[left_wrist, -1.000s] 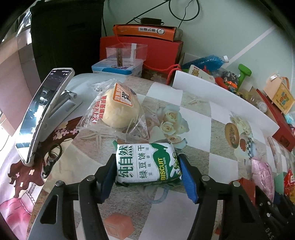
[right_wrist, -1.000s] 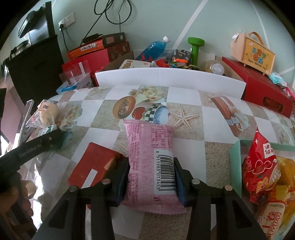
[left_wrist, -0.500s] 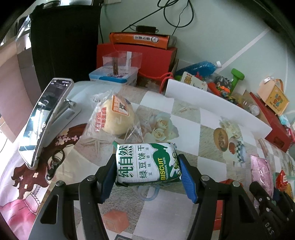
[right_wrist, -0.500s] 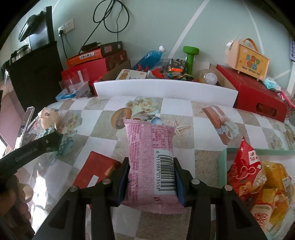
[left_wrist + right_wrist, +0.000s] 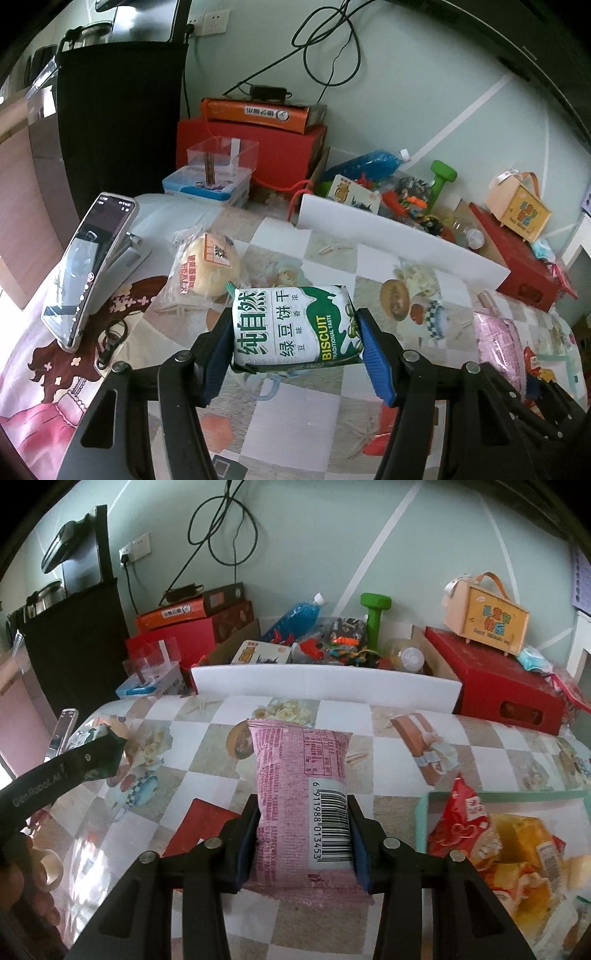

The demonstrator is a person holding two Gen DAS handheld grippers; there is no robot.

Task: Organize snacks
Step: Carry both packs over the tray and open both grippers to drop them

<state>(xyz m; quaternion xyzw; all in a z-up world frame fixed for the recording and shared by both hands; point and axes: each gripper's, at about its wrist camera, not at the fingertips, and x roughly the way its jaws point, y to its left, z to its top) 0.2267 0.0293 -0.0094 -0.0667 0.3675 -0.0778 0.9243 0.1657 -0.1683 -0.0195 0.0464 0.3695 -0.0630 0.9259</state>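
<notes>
My left gripper (image 5: 295,347) is shut on a green and white biscuit pack (image 5: 293,326), held crosswise above the checked tablecloth. My right gripper (image 5: 301,834) is shut on a pink snack bag (image 5: 301,797) with a barcode, held upright over the table. The same pink snack bag (image 5: 498,343) shows at the right in the left wrist view. A wrapped bun (image 5: 205,267) lies on the table beyond the biscuit pack. A green-rimmed tray (image 5: 423,816) at the right holds a red bag (image 5: 461,823) and yellow packs (image 5: 524,845).
A phone on a stand (image 5: 88,266) sits at the table's left with a key ring (image 5: 110,341) beside it. A red flat box (image 5: 201,823) lies under my right gripper. A white board (image 5: 325,685) lines the far edge, with boxes, a blue bottle (image 5: 295,618) and toys behind.
Both grippers have risen with their packs still gripped, so the table looks farther away and more of the wall and back clutter shows.
</notes>
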